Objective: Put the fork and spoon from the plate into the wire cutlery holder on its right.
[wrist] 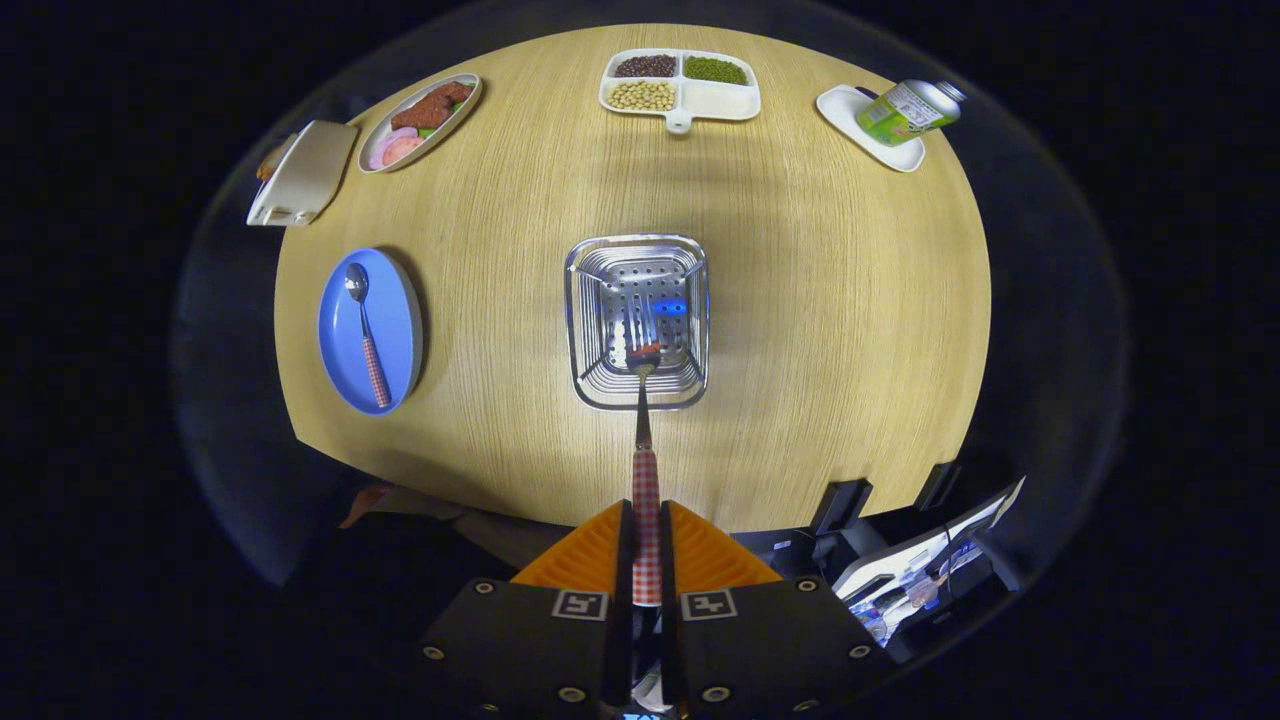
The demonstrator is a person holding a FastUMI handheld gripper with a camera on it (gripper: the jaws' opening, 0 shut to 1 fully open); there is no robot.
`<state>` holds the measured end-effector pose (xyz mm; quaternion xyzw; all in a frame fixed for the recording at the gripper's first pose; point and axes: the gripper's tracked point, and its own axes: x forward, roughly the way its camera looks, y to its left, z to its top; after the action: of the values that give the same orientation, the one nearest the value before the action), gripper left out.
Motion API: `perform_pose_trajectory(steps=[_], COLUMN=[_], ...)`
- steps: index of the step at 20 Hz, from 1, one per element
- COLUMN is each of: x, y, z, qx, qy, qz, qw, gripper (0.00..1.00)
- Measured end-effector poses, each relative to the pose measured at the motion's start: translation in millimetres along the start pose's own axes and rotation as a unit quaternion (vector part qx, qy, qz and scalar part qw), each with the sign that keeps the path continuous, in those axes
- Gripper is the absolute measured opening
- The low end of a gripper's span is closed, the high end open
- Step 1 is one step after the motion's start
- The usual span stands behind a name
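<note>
The gripper (646, 520) was clamped on the fork (645, 450), both fingers pressing the red-checked handle between them. The fork pointed straight ahead, and its tines hung over the open mouth of the wire cutlery holder (637, 322), a shiny perforated metal basket seen from above, standing near the middle of the round wooden table (850, 300). Whether the tines touched the holder's bottom could not be told. To the left of the holder, well apart from it, lay the blue plate (368, 330) with the spoon (366, 330) resting on it, bowl away from the gripper and checked handle nearer. Beyond the holder stood a white divided tray of beans (680, 82); to the far left of the holder a dish of sliced meat (420, 120) and a white lidded box (305, 172); to its far right a green can (908, 110) lying on a small white plate (850, 108).
</note>
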<state>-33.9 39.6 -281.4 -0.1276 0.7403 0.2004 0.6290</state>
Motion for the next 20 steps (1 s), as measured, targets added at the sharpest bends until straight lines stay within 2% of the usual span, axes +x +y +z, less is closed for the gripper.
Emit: perform_pose_trajectory(steps=[6, 13, 15, 20], x=[-3.1, -2.9, -6.2, -23.8], y=[-5.2, -3.2, -5.8, 15.6], z=[29.8, 61.7, 69.5, 75.1], qx=[0.013, 0.029, 0.032, 0.056], qy=[-0.016, -0.066, -0.091, -0.138], qz=[-0.002, -0.005, -0.006, 0.03], qw=[1.0, 0.997, 0.995, 0.988], gripper=[0.12, 0.12, 0.14, 0.27])
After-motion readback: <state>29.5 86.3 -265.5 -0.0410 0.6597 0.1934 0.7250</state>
